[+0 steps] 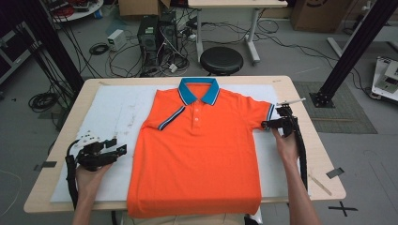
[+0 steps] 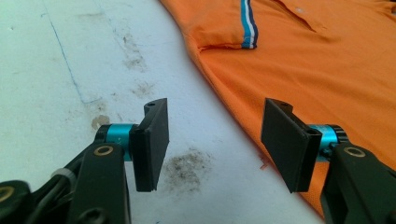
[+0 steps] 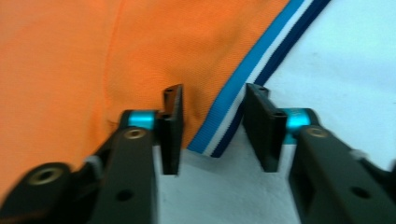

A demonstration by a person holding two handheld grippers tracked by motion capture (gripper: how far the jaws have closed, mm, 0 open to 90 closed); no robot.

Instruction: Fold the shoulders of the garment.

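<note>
An orange polo shirt [image 1: 202,140] with a blue collar [image 1: 199,90] lies flat, front up, on a white mat [image 1: 112,112]; its hem hangs over the table's near edge. My left gripper [image 1: 123,149] is open just above the mat, left of the shirt's side edge. In the left gripper view its jaws [image 2: 217,140] hold nothing, with the shirt [image 2: 317,70] and the striped left sleeve cuff [image 2: 249,25] ahead. My right gripper [image 1: 265,124] is at the right sleeve. In the right gripper view it is open [image 3: 212,133], jaws straddling the striped cuff [image 3: 243,84] at its corner.
The mat covers most of the wooden table [image 1: 300,93] and carries brown stains [image 2: 187,163] near the left gripper. Beyond the far edge stand a black stool [image 1: 221,60] and computer cases with cables [image 1: 157,33] on the floor. A black frame post [image 1: 349,51] rises at the right.
</note>
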